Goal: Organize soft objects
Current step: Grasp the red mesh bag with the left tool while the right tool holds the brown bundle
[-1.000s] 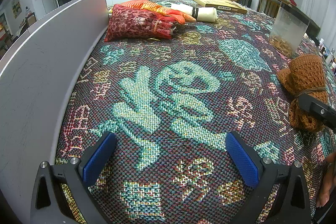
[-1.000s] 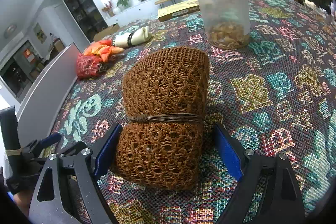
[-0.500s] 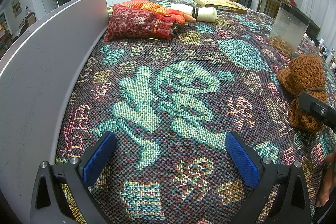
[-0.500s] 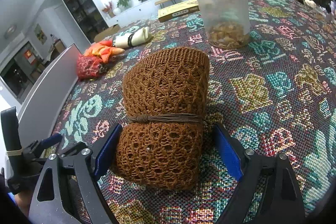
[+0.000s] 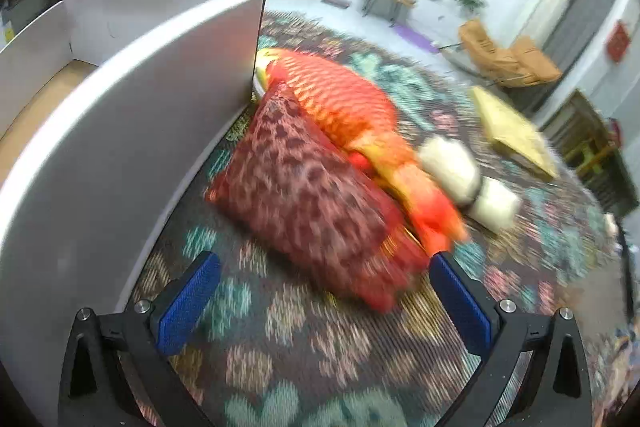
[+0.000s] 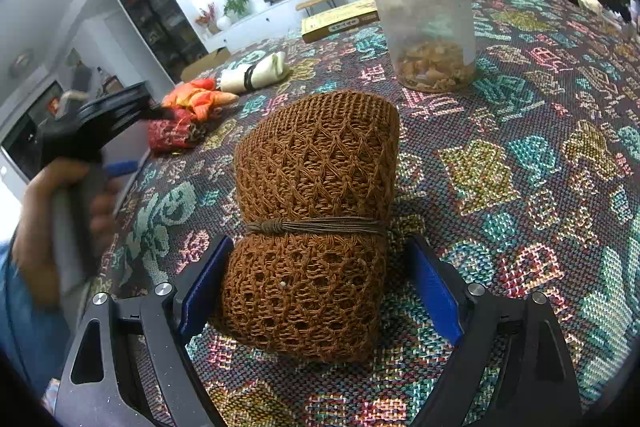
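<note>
Looking along our left gripper (image 5: 324,301), we see its jaws wide apart with nothing between them. Just past the jaws lies a dark red spotted bundle (image 5: 308,203) on the patterned table cover (image 5: 280,359). Its near end sits close to the right blue pad but does not touch it. Behind it, farther from the jaws, lies an orange bundle (image 5: 340,99), and to the right of that a white roll (image 5: 468,175) with a dark band. A tall white board (image 5: 132,131) stands to the left of the jaws. The picture is blurry, so small things are hard to tell.

Looking along our right gripper (image 6: 318,291), we see a brown knitted roll (image 6: 316,211), tied round the middle with a cord, lying between the jaws. The jaws stand wide. The left blue pad looks like it touches the roll, but the right pad has a gap, so they are not squeezing it. Beyond the roll stands a clear jar (image 6: 424,23) with a black lid. Far off to the left of the jaws, our left hand (image 6: 56,223) holds the other gripper near the red bundle.
</note>
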`<state>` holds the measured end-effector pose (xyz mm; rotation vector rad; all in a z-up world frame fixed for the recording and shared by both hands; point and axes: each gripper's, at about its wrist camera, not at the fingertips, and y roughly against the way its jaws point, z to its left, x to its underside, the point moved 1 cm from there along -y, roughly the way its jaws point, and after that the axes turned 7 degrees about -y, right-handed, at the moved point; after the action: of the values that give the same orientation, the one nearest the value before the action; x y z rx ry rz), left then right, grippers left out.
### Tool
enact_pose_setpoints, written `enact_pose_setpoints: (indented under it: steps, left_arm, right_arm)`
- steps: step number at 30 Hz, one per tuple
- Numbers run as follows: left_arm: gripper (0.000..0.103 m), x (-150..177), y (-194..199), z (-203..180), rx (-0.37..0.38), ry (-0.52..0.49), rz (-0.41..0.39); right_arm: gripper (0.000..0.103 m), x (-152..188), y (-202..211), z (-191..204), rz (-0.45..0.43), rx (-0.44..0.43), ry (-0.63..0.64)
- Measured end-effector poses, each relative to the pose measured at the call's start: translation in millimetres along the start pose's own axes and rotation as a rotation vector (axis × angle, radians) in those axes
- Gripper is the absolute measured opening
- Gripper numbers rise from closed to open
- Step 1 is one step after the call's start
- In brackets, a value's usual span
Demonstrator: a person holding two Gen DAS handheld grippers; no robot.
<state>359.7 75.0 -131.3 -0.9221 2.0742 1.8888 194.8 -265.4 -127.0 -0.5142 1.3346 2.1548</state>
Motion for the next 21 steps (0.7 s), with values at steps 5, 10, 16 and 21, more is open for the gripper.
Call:
enact_pose_setpoints:
  steps: [5,10,16,21]
  left_arm:
    - [0.061,-4.6,-15.8,3.1,-0.033,-0.011,-0.084]
    - [0.028,9.2,11.7,-12.7,0.069,-0.175,-0.07]
    - [0.03,91.7,91.6,-39.3,0.36,-0.5,0.034]
    - [0.098,131.2,98.8,-26.2,0.346,-0.536,0.077]
  right_arm:
    - [0.089,0.4,0.0,0.2,-0.001,-0.008,-0.006]
    - [0.089,-0.2,-0.2,0.1,-0.001,-0.009,-0.008]
    - [0.089,-2.3,-0.6,-1.1,-0.001,-0.016,-0.013]
    - [0.089,-2.7,-0.7,-1.5,-0.002,-0.019,-0.015]
